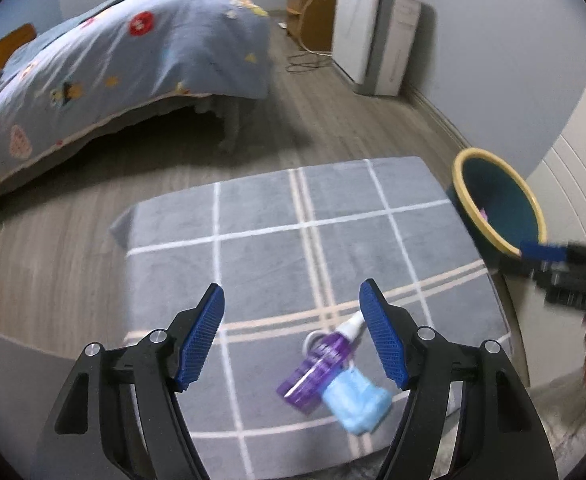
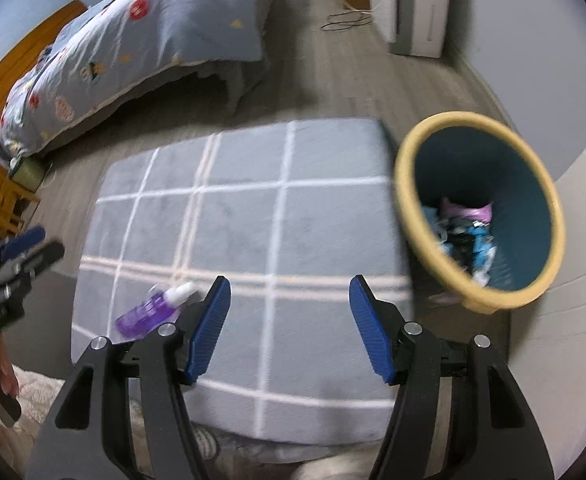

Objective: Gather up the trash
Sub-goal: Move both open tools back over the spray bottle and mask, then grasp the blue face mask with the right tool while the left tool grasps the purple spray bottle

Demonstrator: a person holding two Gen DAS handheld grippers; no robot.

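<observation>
Jaws of left gripper (image 1: 291,300) and right gripper (image 2: 289,292) spread wide, gripping nothing. Below, on checked grey rug (image 1: 261,216): purple bottle (image 1: 317,364) touching blue wad (image 1: 357,404). Just beside rug, yellow-rimmed bin (image 2: 477,208) holding trash.

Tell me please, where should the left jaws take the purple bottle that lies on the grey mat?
Probably the purple bottle is best gripped across its flat purple body, from above. It lies on its side on the mat; its white nozzle end is narrow, and a blue wad touches its base.
</observation>
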